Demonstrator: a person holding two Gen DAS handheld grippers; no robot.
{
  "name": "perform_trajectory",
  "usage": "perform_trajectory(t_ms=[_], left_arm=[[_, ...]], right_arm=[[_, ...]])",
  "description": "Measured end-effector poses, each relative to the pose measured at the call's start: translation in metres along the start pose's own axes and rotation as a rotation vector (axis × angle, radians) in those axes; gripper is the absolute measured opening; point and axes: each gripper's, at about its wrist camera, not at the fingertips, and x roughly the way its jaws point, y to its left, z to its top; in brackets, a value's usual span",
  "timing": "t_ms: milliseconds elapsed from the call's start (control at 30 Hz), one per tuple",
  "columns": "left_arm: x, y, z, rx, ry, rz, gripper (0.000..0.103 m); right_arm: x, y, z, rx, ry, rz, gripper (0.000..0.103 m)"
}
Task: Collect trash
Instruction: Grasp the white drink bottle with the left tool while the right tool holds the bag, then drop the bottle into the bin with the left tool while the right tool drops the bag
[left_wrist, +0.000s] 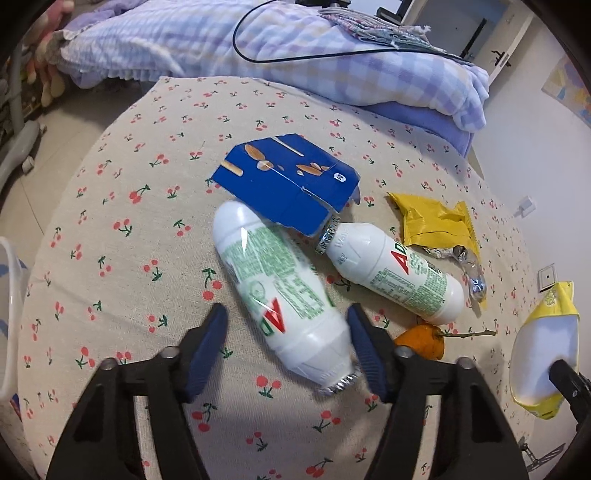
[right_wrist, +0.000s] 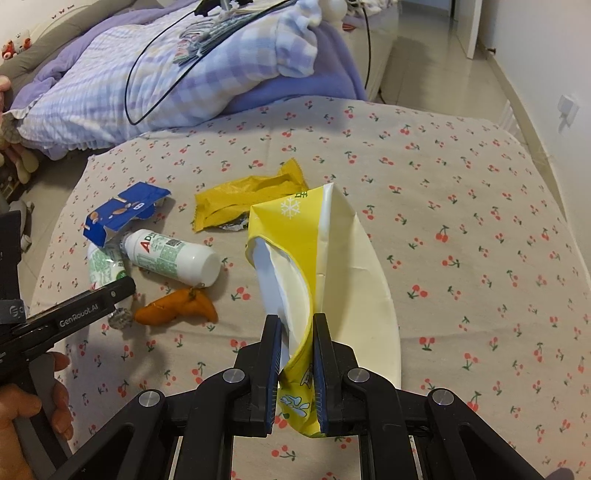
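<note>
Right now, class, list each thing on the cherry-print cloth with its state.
Nearer white plastic bottle: lying, between open left hand-held gripper fingers.
Farther white plastic bottle: lying.
Blue cardboard box: torn, flattened.
Yellow foil wrapper: torn open.
Yellow-white packet: clamped by right hand-held gripper.

A bench (left_wrist: 110, 206) covered by a beige cloth printed with red cherries fills most of both views. In the left wrist view, a flattened blue carton (left_wrist: 284, 181) lies at centre, its lower edge resting over the tops of two white bottles with green print: one (left_wrist: 280, 291) runs down toward lower centre, the other (left_wrist: 395, 273) lies to its right. A crumpled yellow wrapper (left_wrist: 432, 221) lies at the right with silver foil (left_wrist: 469, 266) by it. An orange peel (left_wrist: 424, 341) lies just below the right bottle.
</note>
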Motion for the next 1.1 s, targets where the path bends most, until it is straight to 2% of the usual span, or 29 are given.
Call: perform_trajectory(t_ms=[33,67,267,567,1100], left_arm=[[-0.001,0.001,0.000,0.001,-0.001,0.004,0.050],[-0.001,0.002,0.000,0.002,0.001,0.006,0.049],[-0.014,0.008,-0.006,0.017,0.018,-0.018,0.047],[-0.058,0.035,-0.015,0.020,-0.022,-0.042,0.047],[-0.108,0.106,-0.024,-0.033,-0.066,-0.010,0.047]], right_arm=[[0.000,0.000,0.000,0.000,-0.001,0.001,0.014],[-0.001,0.000,0.000,-0.001,-0.002,0.001,0.014],[-0.008,-0.002,-0.002,0.008,-0.017,0.001,0.014],[-0.022,0.006,0.001,0.015,-0.053,0.023,0.014],[-0.024,0.083,0.001,-0.081,-0.074,0.116,0.014]])
